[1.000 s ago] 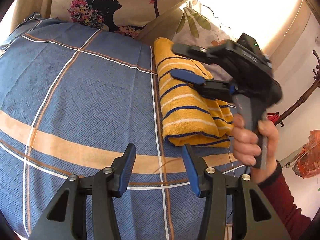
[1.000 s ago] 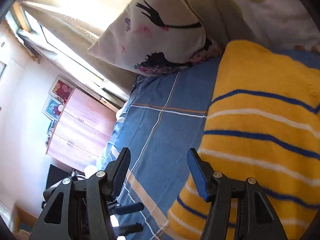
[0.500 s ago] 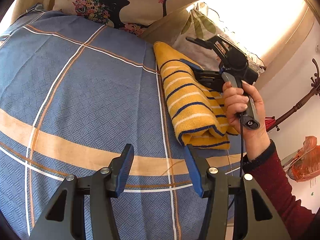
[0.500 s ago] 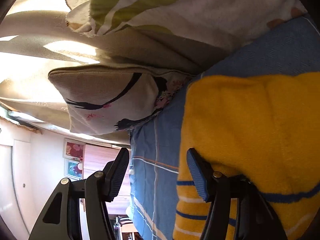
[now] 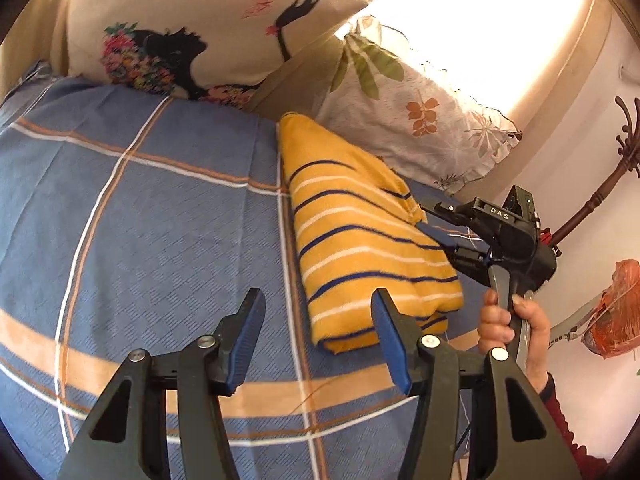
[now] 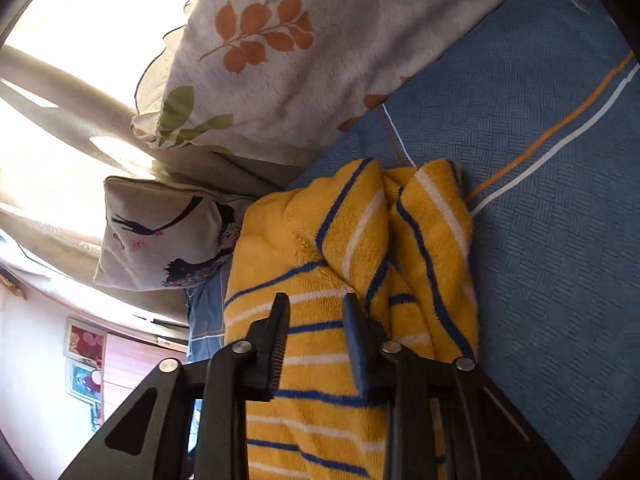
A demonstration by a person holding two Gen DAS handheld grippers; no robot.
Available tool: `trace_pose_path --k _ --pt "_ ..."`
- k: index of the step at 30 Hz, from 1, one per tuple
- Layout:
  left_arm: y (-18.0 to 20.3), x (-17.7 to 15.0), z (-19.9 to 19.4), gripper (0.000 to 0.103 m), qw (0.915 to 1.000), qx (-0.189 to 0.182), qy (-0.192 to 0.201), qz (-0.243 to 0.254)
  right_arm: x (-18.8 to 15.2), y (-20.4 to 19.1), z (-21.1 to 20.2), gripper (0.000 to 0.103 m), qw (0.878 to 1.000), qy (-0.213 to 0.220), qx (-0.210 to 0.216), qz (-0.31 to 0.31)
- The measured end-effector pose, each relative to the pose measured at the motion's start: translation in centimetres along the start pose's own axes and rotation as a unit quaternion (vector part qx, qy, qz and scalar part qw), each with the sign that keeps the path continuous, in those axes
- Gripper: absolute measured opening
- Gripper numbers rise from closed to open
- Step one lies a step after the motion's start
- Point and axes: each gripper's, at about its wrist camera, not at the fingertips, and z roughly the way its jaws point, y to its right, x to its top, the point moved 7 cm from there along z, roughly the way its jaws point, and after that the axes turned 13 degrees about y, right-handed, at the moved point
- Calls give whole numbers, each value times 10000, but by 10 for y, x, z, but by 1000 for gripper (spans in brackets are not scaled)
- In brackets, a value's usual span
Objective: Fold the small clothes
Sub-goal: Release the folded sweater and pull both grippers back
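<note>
The yellow striped garment point(image 5: 360, 236) is lying folded on the blue checked bedspread point(image 5: 160, 216), ahead and right of the left gripper point(image 5: 318, 340), which is hovering with jaws spread wide, gripping nothing. The right gripper point(image 6: 316, 336) is reaching over the garment's edge, jaws narrowed but apart, cloth visible between them; whether they are pinching it cannot be told. Two pillows point(image 6: 280, 60) are sitting beyond.
</note>
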Motion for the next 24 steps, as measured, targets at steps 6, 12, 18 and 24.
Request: trace_pose_path --k 6,12,18,24 --pt "25 -16 70 56 9977 2 -667 103 -25 -18 -28 71 9941 181 -188 -1053" --pt "15 -56 62 58 9958 283 -831 246 -54 21 -55 69 9899 -47 -413 -1359" --pt "1 -64 26 58 9963 86 -801 -307 -56 44 -91 75 9837 267 -871 -1552" --pt "2 -45 -19 58 9973 701 147 150 -68 31 -133 81 9736 882 -1014 -1847"
